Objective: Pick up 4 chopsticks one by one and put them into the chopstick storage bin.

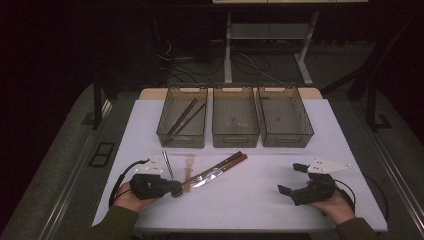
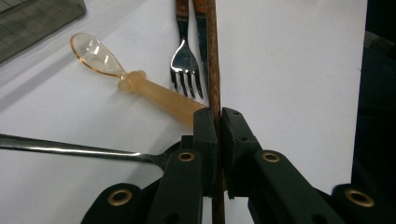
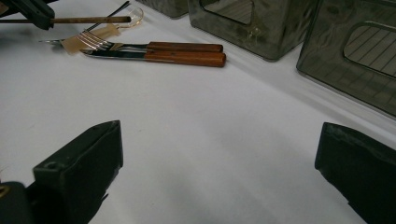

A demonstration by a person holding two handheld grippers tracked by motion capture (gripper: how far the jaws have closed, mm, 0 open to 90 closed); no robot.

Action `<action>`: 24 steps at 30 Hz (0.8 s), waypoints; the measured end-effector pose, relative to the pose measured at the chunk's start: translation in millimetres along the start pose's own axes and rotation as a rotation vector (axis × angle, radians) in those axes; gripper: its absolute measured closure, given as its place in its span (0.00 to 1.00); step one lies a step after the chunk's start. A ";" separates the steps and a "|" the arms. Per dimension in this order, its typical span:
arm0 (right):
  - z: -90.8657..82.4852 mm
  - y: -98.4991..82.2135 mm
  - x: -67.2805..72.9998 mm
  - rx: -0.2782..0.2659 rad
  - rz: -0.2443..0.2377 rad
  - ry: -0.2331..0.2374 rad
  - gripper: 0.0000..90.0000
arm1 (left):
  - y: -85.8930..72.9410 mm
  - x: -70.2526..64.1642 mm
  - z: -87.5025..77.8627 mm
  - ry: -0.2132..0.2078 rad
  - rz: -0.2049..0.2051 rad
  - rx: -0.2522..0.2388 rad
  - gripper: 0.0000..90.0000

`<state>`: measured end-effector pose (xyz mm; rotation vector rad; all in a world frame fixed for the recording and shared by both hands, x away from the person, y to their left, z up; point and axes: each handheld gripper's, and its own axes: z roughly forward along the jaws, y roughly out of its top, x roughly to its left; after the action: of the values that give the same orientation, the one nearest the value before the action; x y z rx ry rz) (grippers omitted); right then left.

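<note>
My left gripper point(image 1: 175, 189) point(image 2: 218, 114) is shut on a thin brown wooden chopstick point(image 2: 214, 65), which runs straight out between its pads. Just beyond lie a clear amber plastic spoon point(image 2: 140, 86) point(image 1: 189, 167), a fork point(image 2: 186, 60) and a knife point(image 2: 201, 42), both with wooden handles point(image 1: 231, 161). From the right gripper view, the held chopstick point(image 3: 79, 20) hovers level over the spoon and fork point(image 3: 93, 39). My right gripper point(image 1: 292, 177) point(image 3: 219, 172) rests open on the white table at the right, with nothing between its jaws.
Three smoky translucent bins stand in a row at the back: left point(image 1: 181, 139), middle point(image 1: 235, 140), right point(image 1: 287, 140). The left one holds long dark chopsticks point(image 1: 186, 116). A slim metal utensil handle point(image 2: 70, 148) point(image 1: 168, 165) lies beside my left gripper.
</note>
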<state>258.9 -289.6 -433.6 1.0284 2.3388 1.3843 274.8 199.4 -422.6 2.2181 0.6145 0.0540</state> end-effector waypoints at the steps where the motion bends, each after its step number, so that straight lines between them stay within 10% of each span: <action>1: -0.2 0.1 0.3 0.003 0.005 -0.001 0.01 | 0.7 0.0 -0.4 0.003 -0.005 -0.004 0.94; 24: 0.4 0.1 -0.9 0.001 0.003 -0.002 0.01 | 18.1 17.6 -12.0 0.103 -0.091 -0.100 0.94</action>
<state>259.9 -289.9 -433.9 1.0331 2.3373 1.3829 294.9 205.8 -404.3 2.0979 0.7528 0.1499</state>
